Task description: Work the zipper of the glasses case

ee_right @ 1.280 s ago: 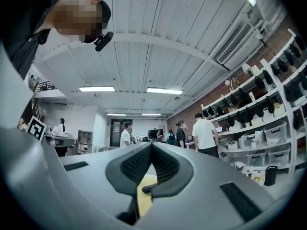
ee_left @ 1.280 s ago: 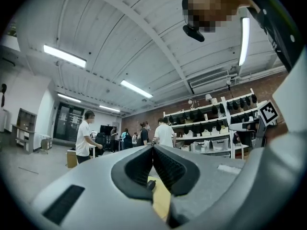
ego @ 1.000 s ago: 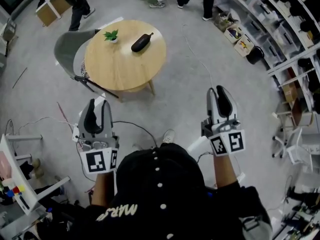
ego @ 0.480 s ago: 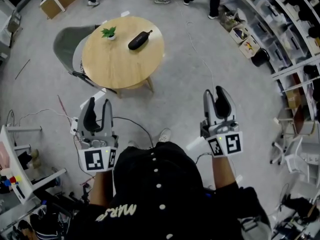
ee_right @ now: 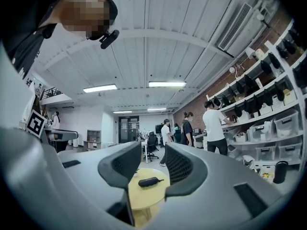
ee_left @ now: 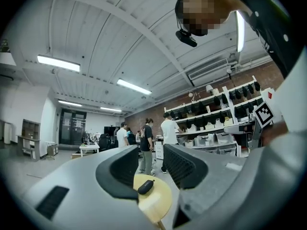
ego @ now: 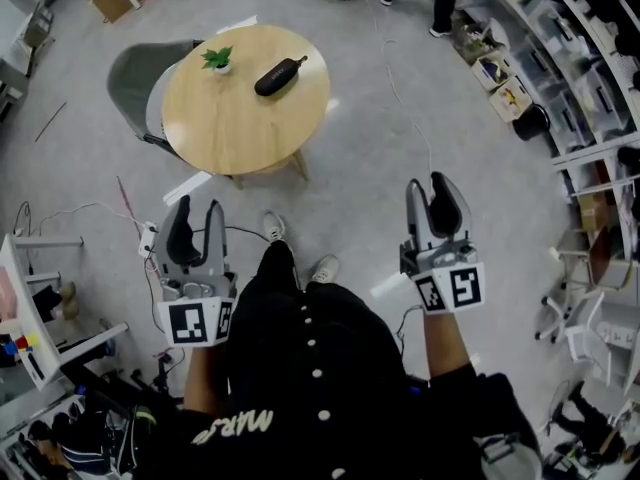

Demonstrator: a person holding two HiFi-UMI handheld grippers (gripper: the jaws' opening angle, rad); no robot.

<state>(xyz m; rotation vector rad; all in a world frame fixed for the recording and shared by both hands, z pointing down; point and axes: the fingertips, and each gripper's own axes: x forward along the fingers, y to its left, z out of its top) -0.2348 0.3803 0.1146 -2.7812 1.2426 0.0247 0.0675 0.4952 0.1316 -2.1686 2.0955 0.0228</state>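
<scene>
My left tool (ego: pixel 197 214) and right tool (ego: pixel 430 190), jaws just opened wide and empty, face the glasses case (ego: pixel 279 76) lying untouched on the round desk (ego: pixel 240 133) at twelve o'clock, its zipper work all ahead.

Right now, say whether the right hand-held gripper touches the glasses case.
Apart. Head view: the right hand-held gripper, its empty jaws just opened wider, is over floor; the glasses case lies on the round table beyond.
</scene>
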